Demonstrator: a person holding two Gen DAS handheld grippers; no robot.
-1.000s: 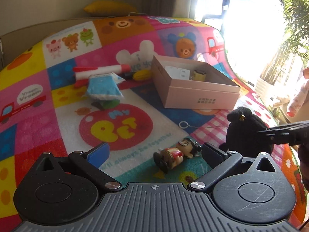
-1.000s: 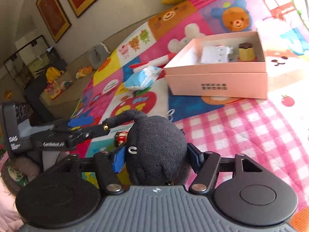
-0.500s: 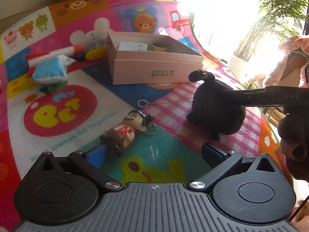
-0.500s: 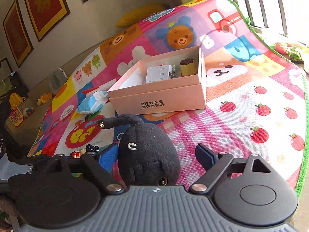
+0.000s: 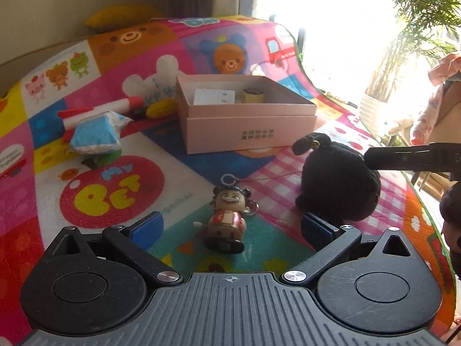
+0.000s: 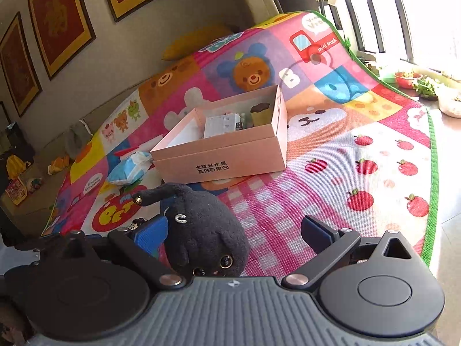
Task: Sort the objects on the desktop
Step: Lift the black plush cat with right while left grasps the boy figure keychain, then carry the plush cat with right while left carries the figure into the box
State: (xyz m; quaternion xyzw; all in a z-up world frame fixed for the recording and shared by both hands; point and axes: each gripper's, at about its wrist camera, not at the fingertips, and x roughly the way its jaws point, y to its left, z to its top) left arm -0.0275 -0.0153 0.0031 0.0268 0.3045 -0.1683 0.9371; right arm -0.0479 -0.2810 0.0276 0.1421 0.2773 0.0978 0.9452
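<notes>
As seen nearest the left wrist camera, each thing is listed outward from the grippers.

Left gripper (image 5: 230, 227): held wide, nothing clamped; the figurine lies between its blue pads without being pressed.

Wind-up figurine keychain (image 5: 227, 219): lying on the play mat (image 5: 187, 178), head toward 12 o'clock, ring and thin cord trailing to 1 o'clock. It is judged hard, light and smooth, so a grip across the rounded body is advised; the ring could snag.

Right gripper (image 6: 233, 230): jaws opening, now wide; the plush sits between them, against the left pad, clear of the right one.

Black plush toy (image 6: 206, 230): resting on the pink checked patch, at 2 o'clock from the figurine. It is judged soft, light and compressible; a hold across the thick body is preferred, since the thin stalk with its gold bead at 10 o'clock would flop.

Blue tissue pack (image 5: 95, 137): at 10 o'clock, lying on a green thing; judged squashy and crinkly, best pinched across its middle.

Toy rocket (image 5: 100, 111): just behind the pack; judged rigid.

Pink cardboard box (image 5: 250, 132): at 12 o'clock, open, already holding a white item and a small yellow-brown one; room is left for more.
</notes>
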